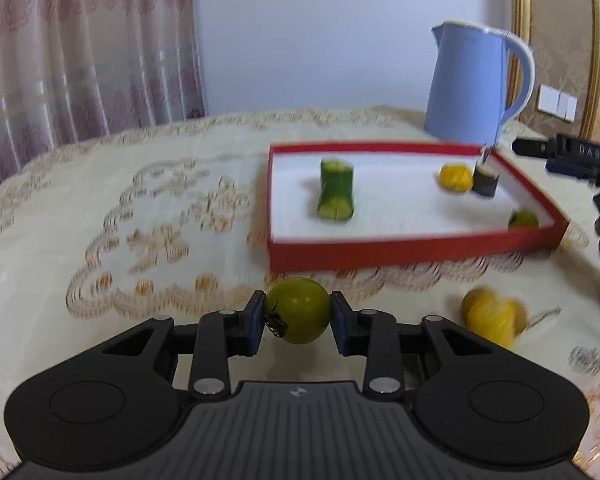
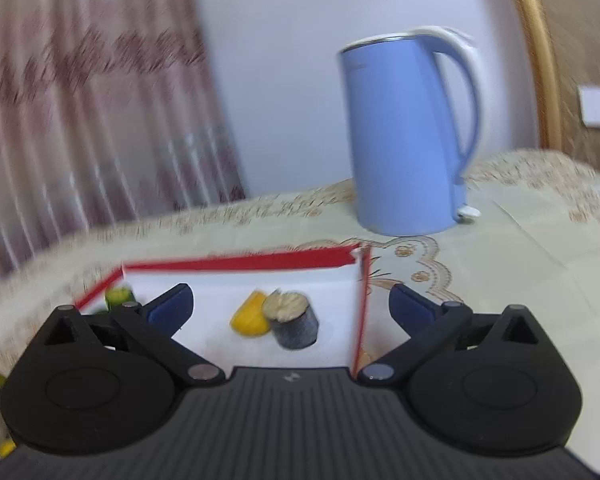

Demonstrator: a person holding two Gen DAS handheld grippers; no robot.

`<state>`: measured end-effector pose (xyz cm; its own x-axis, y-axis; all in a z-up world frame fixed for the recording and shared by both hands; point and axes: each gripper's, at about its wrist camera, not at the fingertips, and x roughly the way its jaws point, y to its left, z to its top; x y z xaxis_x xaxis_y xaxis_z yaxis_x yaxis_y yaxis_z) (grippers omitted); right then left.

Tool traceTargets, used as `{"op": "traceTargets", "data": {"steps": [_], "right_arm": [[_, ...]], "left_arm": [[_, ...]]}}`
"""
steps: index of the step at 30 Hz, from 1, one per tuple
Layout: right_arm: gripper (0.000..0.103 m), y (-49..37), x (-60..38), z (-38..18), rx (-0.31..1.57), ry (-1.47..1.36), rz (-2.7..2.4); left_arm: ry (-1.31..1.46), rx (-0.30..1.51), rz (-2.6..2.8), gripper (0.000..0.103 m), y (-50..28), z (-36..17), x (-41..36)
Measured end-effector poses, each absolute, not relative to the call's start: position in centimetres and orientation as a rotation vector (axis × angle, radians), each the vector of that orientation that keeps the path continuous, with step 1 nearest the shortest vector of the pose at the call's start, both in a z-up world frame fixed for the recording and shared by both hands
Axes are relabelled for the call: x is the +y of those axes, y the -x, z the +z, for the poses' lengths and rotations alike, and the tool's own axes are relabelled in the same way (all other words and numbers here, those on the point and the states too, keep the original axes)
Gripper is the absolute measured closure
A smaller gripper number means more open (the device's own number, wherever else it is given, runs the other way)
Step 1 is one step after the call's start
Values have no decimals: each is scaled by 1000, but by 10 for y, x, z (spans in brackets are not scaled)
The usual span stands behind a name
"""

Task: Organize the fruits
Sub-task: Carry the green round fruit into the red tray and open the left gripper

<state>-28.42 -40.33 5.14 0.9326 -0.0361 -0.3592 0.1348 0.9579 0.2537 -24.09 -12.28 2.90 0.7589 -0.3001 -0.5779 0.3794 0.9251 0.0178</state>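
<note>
My left gripper (image 1: 298, 314) is shut on a green tomato (image 1: 300, 308), held just above the tablecloth in front of the red tray (image 1: 416, 248). In the tray lie a cucumber piece (image 1: 336, 190), a yellow fruit (image 1: 455, 177), a dark cylinder piece (image 1: 486, 179) and a green fruit (image 1: 523, 219). A yellow fruit (image 1: 494, 320) lies on the cloth to the right. My right gripper (image 2: 290, 304) is open and empty above the tray's right part (image 2: 240, 262), over the yellow fruit (image 2: 252, 314) and dark cylinder (image 2: 294, 320). It shows at the right edge of the left wrist view (image 1: 568, 154).
A blue kettle (image 1: 474, 84) stands behind the tray, also in the right wrist view (image 2: 408, 136). The table carries an embroidered cream cloth (image 1: 140, 208). A curtain (image 1: 80, 48) hangs at the back left. A gold-framed panel (image 1: 556, 40) stands at the right.
</note>
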Motion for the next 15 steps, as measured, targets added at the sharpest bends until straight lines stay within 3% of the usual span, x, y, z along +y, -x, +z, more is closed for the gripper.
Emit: {"op": "traceTargets", "data": {"steps": [7,15], "right_arm": [[0,286,-403,53,343,-276,-75],[0,288,-404,53,350,-287,-80]], "left_arm": [[-151,555,-430,70,211,63,-165],[-193,570,-486,70,155,64,-245]]}}
